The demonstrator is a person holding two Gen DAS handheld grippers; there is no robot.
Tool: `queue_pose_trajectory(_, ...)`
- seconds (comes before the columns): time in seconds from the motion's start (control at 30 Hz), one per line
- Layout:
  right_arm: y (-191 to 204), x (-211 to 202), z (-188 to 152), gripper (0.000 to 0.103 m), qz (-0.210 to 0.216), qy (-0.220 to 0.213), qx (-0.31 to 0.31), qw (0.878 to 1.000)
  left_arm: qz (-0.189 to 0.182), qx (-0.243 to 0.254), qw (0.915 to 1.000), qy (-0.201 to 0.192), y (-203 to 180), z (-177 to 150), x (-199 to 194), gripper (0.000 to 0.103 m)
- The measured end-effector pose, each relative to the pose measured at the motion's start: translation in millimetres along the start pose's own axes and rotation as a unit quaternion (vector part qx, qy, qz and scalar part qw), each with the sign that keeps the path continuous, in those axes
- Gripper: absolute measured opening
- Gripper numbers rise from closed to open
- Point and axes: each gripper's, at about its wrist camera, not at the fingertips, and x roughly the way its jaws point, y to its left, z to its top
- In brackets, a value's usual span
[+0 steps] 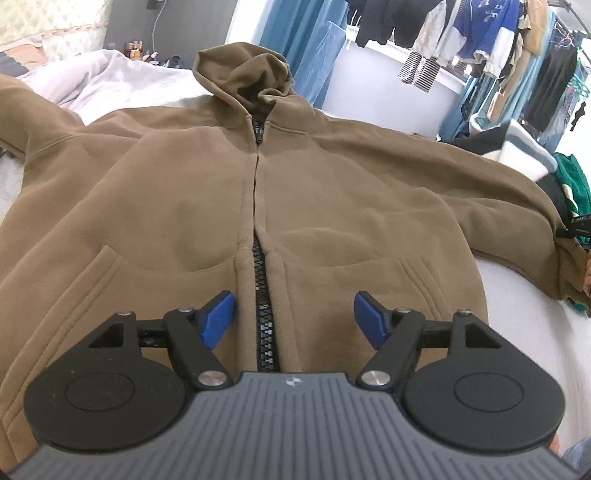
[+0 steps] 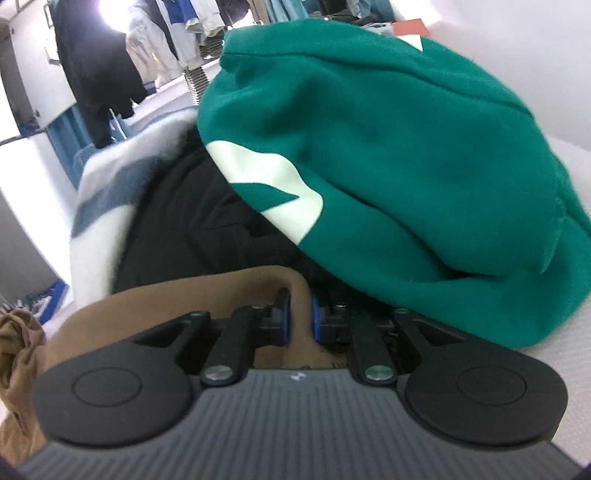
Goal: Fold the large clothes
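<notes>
Both tongs are over the bed: the left gripper [image 1: 294, 319] has its blue pads [image 1: 218, 319] spread wide above the lower front of the brown hoodie [image 1: 177, 192], one pad on each side of the zipper [image 1: 264, 332], and nothing is between them. Right gripper [image 2: 301, 317] has its jaws pressed almost together on a fold of brown cloth [image 2: 207, 291], which is the end of the hoodie's sleeve. The hoodie lies flat and face up on the white bed [image 1: 517, 295], zipper closed for most of its length, hood [image 1: 245, 74] pointing away, both sleeves stretched out to the sides. Just beyond the pinched sleeve end there is a heap of other clothes: a green sweatshirt [image 2: 406, 147] with white shapes on top, a black garment [image 2: 177, 229] under it, and a white and blue striped one [image 2: 110, 192] beside that. Farther away, more clothes [image 1: 480, 33] hang on a rack along the wall, next to a blue curtain [image 1: 295, 33].
</notes>
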Motion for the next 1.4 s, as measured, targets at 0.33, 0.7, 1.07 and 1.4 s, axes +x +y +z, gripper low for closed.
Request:
queue_pose_trajectory(0.33,16.4,-57.2,-1.8,0.047,-0.006,0.013,-0.039,0.999,-0.01,-0.005,0.9999,-0.003,0.6,3.5,-8.9,0.077)
queue_pose_trajectory(0.7,110.7,-185.3,-44.1,0.079,0.084,0.004,-0.127,0.988,-0.039,0.056,0.9971,-0.033,-36.0,-9.9,-46.5,0.077)
queue_pose_trajectory(1.07,171.5,-274.0,-118.4,0.078,0.188,0.067,-0.077,0.977,-0.125,0.08,0.9888,-0.017,-72.0,-30.1,-74.6,0.069)
queue_pose_trajectory(1.4,139.3,-255.1,-181.1,0.081,0.178,0.095,0.033,0.979,-0.11,0.214,0.9706,0.016,-128.2,-58.6,-38.9,0.057)
